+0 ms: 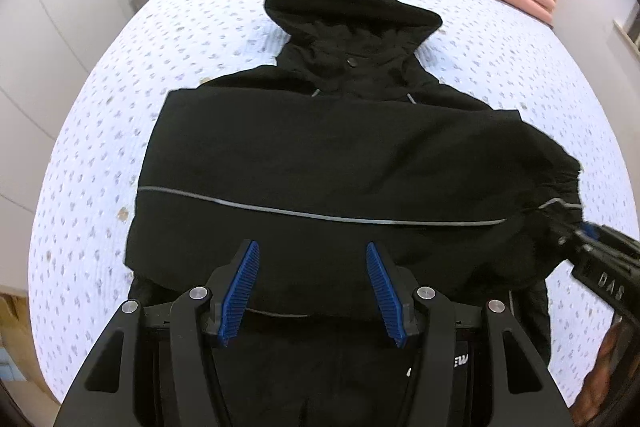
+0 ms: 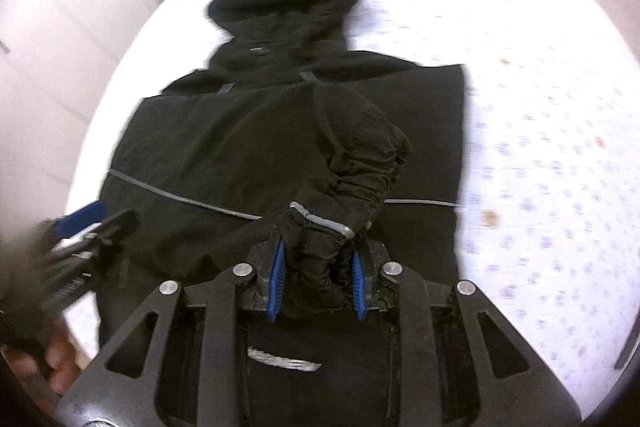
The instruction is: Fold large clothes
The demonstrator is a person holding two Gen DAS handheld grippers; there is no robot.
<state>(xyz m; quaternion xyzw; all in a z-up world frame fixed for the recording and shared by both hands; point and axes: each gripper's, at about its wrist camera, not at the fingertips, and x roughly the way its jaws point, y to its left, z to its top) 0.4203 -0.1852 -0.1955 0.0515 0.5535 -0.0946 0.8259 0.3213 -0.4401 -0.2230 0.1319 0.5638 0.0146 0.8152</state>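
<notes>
sleeve cuff (image 2: pixel 320 231) in right gripper (image 2: pixel 319 267) — lifted

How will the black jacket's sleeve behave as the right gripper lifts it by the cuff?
Probably floppy: the sleeve bunches and droops behind the right gripper, which is clamped on its cuff. It likely drags the black jacket little, as the body lies flat. The elastic cuff should resist slipping.

left gripper (image 1: pixel 312 287): fingers apart (nothing held) | right gripper (image 2: pixel 320 275): clamped on cuff (image 2: pixel 320 227)

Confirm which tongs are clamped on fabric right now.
The right tongs, closed on the black jacket's elastic cuff. The left tongs gape empty above it.
</notes>
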